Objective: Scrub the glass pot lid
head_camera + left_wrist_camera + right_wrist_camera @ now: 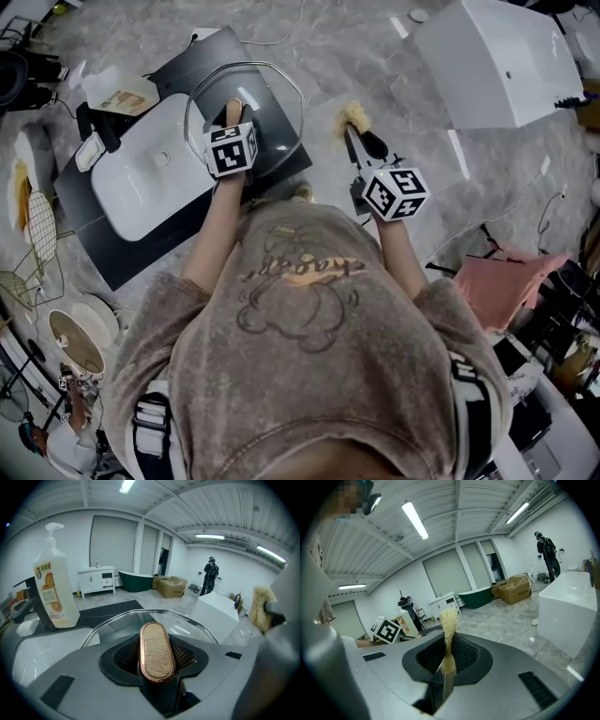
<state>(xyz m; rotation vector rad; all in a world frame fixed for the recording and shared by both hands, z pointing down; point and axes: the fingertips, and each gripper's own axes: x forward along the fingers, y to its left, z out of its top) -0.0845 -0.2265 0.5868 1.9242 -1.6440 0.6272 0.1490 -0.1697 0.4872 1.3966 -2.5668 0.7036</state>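
White basin (141, 178) lying on a dark mat (103, 253) spread on the grey stone floor (375, 47); its bowl shows only a drain. A soap bottle (52, 590) with a pump top and orange label stands beyond the basin, towards the mat's far left corner. A large white tub (497, 61) sits on the floor well right of the mat, a pink cloth (511, 281) nearer the person's right side, and wire racks and bowls (75, 337) off the mat's left edge. A second person (212, 573) stands far back in the room.

The glass pot lid (281, 112) lies at the mat's far right corner, its rim overlapping the basin's right edge. The left gripper (233, 120) reaches over it from the near side, jaws clamped on either side of the lid's oval wooden knob (157, 651). The right gripper (361, 141), beyond the mat's right edge and apart from the lid, is closed on the handle of a fibre scrubbing brush (353, 116), tuft pointing away.
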